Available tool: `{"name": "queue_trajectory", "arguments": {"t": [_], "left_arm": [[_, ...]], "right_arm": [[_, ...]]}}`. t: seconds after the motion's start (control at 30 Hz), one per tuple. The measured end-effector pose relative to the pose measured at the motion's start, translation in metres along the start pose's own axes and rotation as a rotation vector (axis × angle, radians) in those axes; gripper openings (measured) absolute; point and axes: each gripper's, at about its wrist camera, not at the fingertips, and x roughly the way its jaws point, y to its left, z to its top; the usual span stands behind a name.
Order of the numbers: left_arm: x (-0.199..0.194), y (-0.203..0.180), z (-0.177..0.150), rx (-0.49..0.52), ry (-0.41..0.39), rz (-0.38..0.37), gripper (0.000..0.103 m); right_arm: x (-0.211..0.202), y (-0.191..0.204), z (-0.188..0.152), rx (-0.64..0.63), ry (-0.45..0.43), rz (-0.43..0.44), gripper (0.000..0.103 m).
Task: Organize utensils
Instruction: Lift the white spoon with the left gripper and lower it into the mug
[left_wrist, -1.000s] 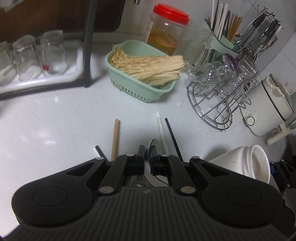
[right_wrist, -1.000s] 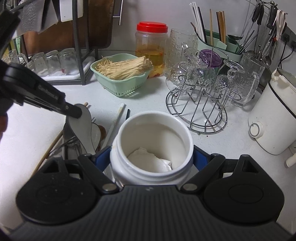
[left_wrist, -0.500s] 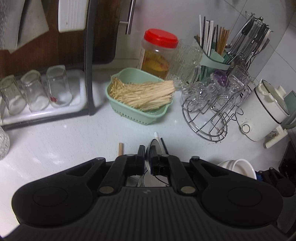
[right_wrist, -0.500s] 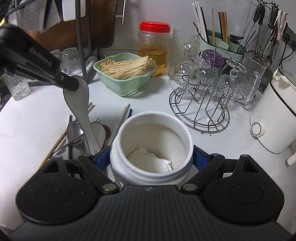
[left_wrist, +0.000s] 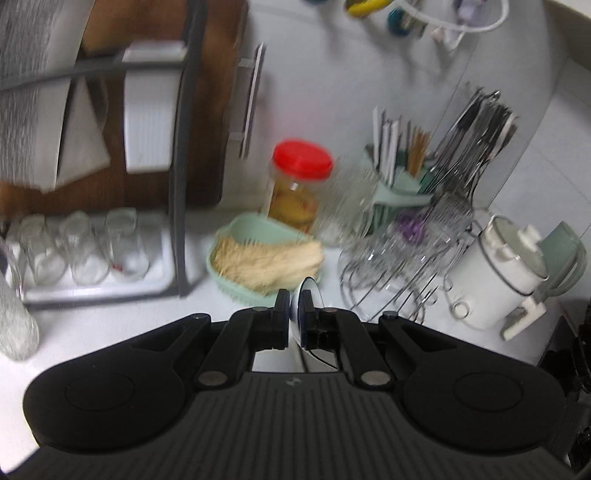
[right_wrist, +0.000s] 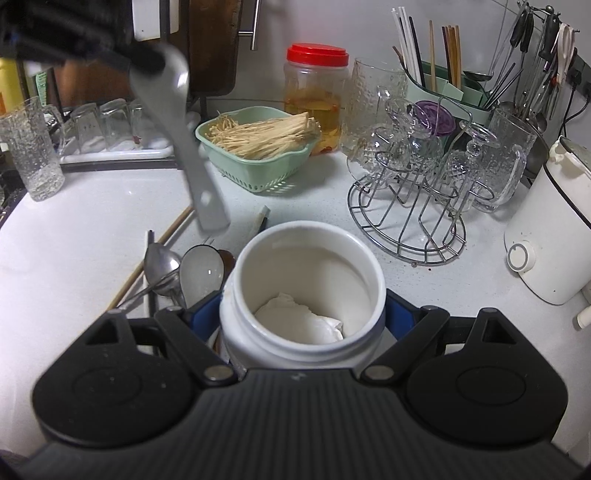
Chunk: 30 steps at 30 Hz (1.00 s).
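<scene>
- Left gripper (left_wrist: 294, 314): pinching the white spoon (right_wrist: 184, 144) by its bowl, fingers nearly together, handle hanging down above the counter (right_wrist: 74, 229).
- Right gripper (right_wrist: 303, 317): clamping wide around the white jar (right_wrist: 303, 280), mouth facing up.
- Lying on the counter left of the jar: a metal spoon (right_wrist: 160, 264), a second white spoon (right_wrist: 201, 271), a wooden chopstick (right_wrist: 151, 258).

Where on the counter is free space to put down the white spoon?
Bare counter lies between the textured glass and the wooden chopstick. A smaller patch sits between the wire rack and the cooker. Left of the white jar it is crowded with spoons.
</scene>
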Motion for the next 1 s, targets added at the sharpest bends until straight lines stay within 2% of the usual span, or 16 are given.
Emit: {"name": "queue_trajectory", "arguments": {"t": [0.13, 0.27, 0.53, 0.87, 1.0], "left_arm": [[-0.008, -0.014, 0.009, 0.019, -0.023, -0.057, 0.006], [0.0, -0.03, 0.01, 0.077, -0.003, -0.087, 0.006], [0.026, -0.045, -0.009, 0.138, 0.098, -0.103, 0.006], [0.025, -0.053, -0.012, 0.194, 0.229, -0.163, 0.008], [0.026, -0.064, -0.011, 0.267, 0.28, -0.19, 0.008]], "right_arm": [[0.0, 0.002, 0.0, -0.009, 0.0, 0.009, 0.091], [0.001, 0.003, 0.0, -0.017, -0.005, 0.018, 0.091], [0.001, 0.004, 0.001, -0.029, -0.014, 0.031, 0.091], [0.002, 0.003, 0.001, -0.034, -0.024, 0.038, 0.091], [0.002, 0.003, 0.0, -0.038, -0.028, 0.042, 0.091]]}}
